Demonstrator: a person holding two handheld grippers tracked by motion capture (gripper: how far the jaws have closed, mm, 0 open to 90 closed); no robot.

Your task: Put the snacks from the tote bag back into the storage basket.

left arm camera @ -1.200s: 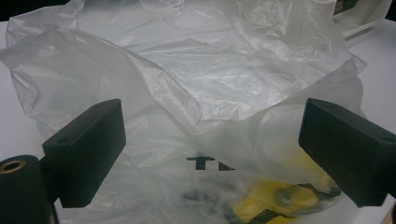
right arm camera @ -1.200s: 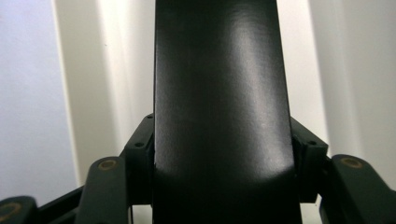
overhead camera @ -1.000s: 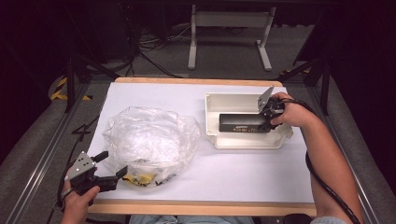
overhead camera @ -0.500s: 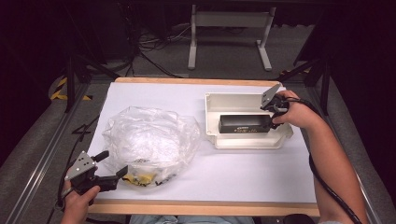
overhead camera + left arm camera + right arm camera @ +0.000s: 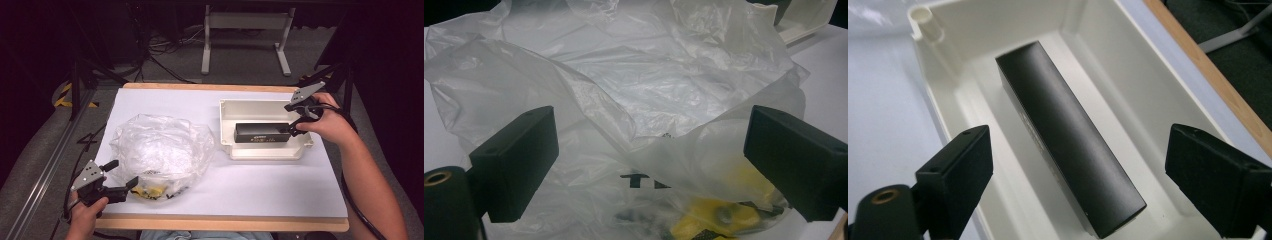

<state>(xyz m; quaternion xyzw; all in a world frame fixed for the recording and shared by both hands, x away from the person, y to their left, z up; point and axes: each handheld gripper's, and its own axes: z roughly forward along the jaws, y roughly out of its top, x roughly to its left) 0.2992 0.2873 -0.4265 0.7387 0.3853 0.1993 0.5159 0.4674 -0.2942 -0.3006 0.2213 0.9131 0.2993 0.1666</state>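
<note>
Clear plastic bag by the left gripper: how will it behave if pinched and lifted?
The plastic bag looks thin and crumpled, so likely floppy and slippery. Yellow contents sit low, so it would probably sag there. The left gripper is open at its edge.

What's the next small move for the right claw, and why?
Probably lower the right claw and shut it on the black box. Its jaws stand open, one on each side of the box's near end and above it, and the box lies loose in the white tray. The left claw hangs open at the plastic bag.
</note>
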